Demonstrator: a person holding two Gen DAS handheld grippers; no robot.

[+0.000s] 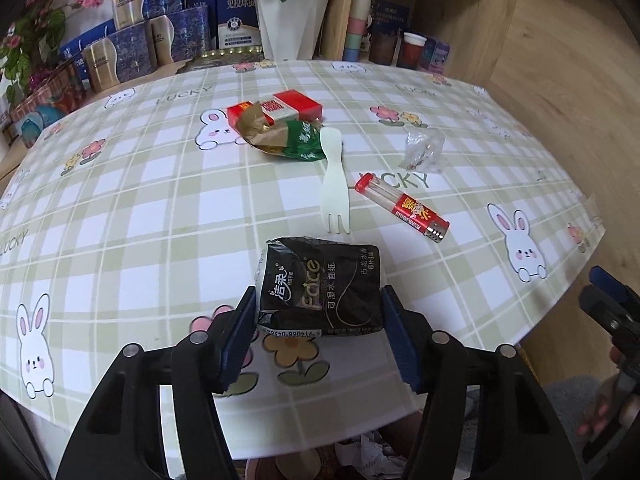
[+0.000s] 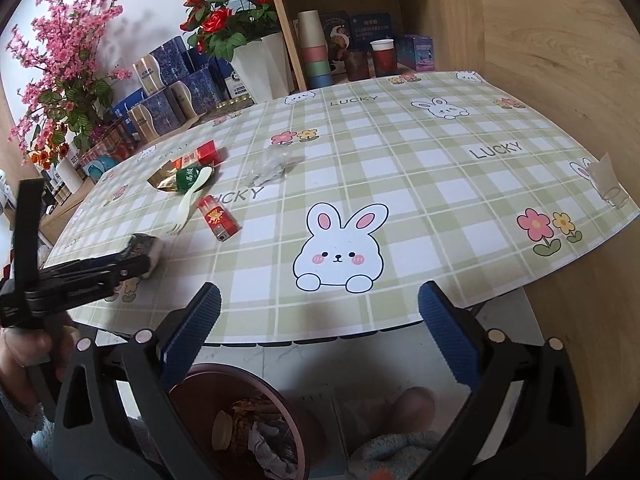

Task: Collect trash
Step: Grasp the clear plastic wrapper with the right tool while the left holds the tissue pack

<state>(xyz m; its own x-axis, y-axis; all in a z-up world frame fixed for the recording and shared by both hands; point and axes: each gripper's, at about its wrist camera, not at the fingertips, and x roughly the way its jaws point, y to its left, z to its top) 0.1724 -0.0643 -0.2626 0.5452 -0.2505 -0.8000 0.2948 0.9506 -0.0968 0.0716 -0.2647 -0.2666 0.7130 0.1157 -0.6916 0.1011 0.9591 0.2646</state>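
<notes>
My left gripper (image 1: 320, 320) is shut on a black tissue pack (image 1: 320, 288) at the near edge of the table; the pack also shows in the right wrist view (image 2: 142, 246). Beyond it lie a white plastic fork (image 1: 334, 184), a red lighter (image 1: 402, 208), a crumpled clear wrapper (image 1: 424, 150), a green and gold wrapper (image 1: 284, 138) and a red cigarette box (image 1: 280, 108). My right gripper (image 2: 320, 328) is open and empty, off the table's near edge, above a dark round trash bin (image 2: 240, 424) holding crumpled trash.
The table (image 2: 400, 168) has a green plaid cloth with rabbits. Boxes (image 1: 132, 44), a white flower pot (image 1: 292, 24) and stacked cups (image 2: 314, 56) stand at the back by a wooden shelf. A wooden wall is on the right.
</notes>
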